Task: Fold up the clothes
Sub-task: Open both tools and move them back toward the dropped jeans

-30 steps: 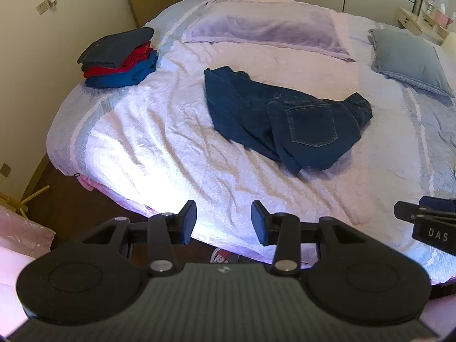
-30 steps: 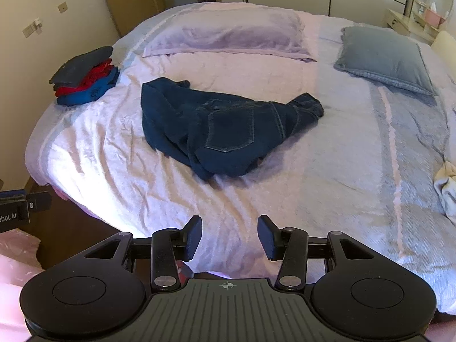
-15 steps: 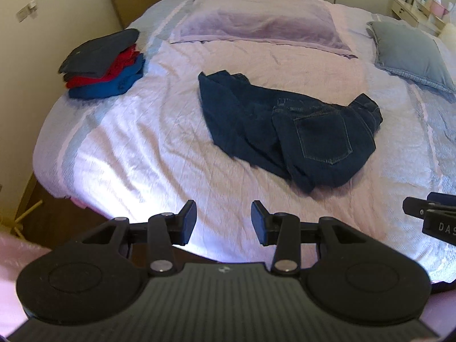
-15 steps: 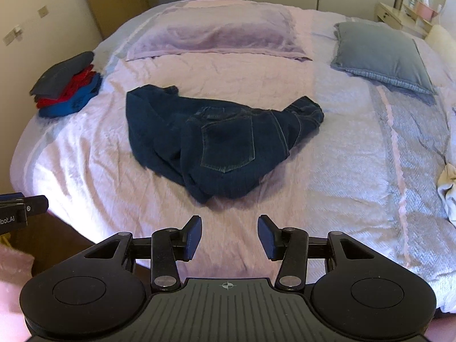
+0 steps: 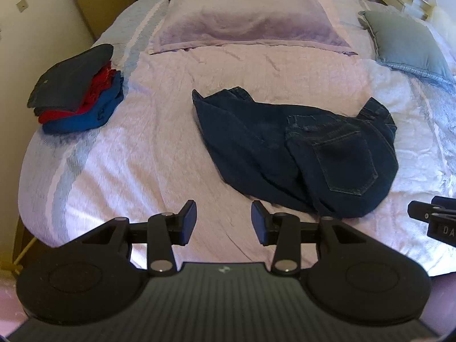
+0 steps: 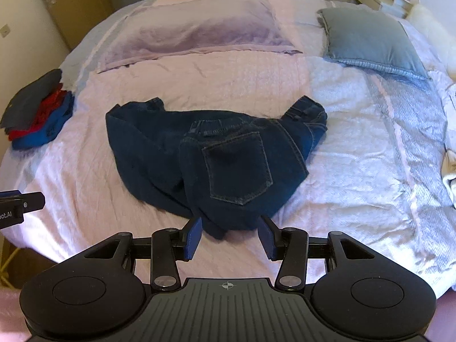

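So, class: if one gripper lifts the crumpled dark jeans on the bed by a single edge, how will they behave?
The jeans already lie in soft folds, so they would probably hang limp, not hold shape. The denim looks thick and seamed, so likely fairly heavy, dragging on the pink bedspread. Being bunched, layers may well slide apart when lifted.

Both wrist views show soft, even indoor light with a pink-violet cast. The brightest area is the near-left edge of the bed cover [image 5: 94,176], where the fabric washes out to near-white glare. The dark jeans [image 6: 228,165] lose most fold detail in shade and cast only a faint shadow. Fisheye distortion bows the bed outline and blackens the frame corners. Slight softness affects the fabric texture.
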A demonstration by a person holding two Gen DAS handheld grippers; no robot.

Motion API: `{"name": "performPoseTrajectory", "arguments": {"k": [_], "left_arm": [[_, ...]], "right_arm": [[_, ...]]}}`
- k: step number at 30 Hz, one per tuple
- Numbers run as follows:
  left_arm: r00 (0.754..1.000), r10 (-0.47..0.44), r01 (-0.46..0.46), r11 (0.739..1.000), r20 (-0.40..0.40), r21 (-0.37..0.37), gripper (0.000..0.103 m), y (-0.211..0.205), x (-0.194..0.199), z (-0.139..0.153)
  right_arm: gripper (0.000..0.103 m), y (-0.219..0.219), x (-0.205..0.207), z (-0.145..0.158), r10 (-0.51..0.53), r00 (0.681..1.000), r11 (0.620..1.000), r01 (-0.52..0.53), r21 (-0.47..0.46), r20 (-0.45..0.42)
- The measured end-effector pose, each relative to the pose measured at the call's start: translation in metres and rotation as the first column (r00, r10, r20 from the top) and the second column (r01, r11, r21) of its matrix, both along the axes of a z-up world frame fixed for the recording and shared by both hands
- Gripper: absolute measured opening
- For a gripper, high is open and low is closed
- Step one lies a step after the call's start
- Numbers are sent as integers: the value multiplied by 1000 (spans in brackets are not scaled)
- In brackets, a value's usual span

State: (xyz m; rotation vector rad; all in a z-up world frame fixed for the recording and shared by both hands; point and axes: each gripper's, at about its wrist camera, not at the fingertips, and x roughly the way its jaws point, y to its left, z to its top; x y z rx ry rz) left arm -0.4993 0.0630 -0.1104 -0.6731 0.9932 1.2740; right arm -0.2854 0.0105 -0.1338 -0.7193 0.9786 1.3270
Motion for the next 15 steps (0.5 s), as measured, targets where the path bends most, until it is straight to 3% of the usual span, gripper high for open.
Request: {"name": "performPoseTrajectory", "arguments": {"k": [10,15], "left_arm": [[998,-68,68,996,-11,-52,38,56,-39,-25],[996,-92,92,992,1,-87,38,76,-55,-49]], "right_arm": [[47,32,-27,-21,-136,991,990,136,-41,3],[47,34,-32,-47,-192,981,977,194,-90,26]]}}
